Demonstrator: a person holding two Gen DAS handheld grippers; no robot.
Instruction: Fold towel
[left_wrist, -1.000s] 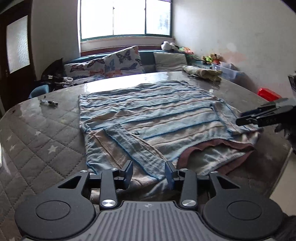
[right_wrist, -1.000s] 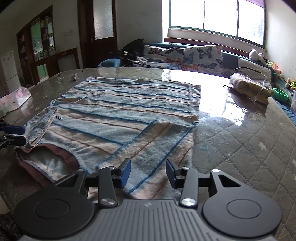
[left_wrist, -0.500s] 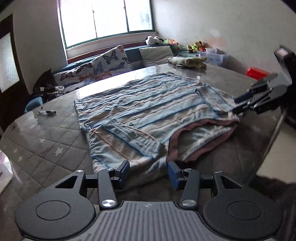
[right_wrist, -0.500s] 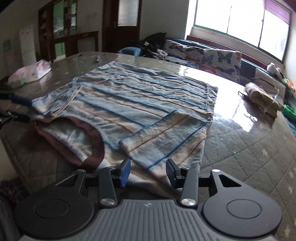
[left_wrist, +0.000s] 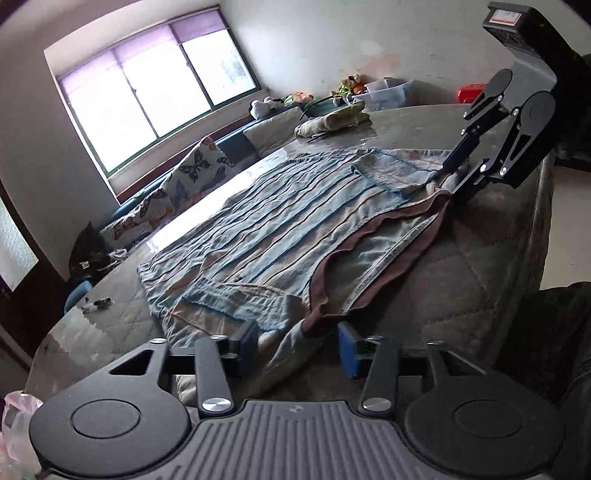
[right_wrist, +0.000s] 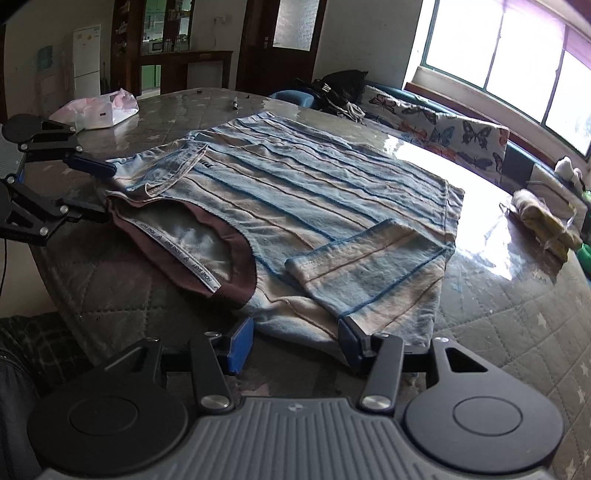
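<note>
Change since a second ago: both grippers have dropped to the towel's near edge, one at each near corner, and their jaws stand wider.

Item, left gripper (left_wrist: 297, 345): spread wide, nothing pinched, at the near left corner where the brown hem curls. From the right wrist view its fingers bracket that corner, one above, one below.

Item, towel (right_wrist: 295, 192): blue and tan stripes, lying across the quilted table (right_wrist: 517, 314). It is spread out but rumpled, with both near corners flipped onto the top and a brown-edged underside showing along the near edge.

Item, right gripper (right_wrist: 295, 343): spread wide, empty, its fingers either side of the near right corner flap.

Handling, as your judgement: push each gripper in until the cloth sits deep between the pads. Catch every layer at the corner, not the flipped flap alone. Close both together, level, so the edge lifts straight.
</note>
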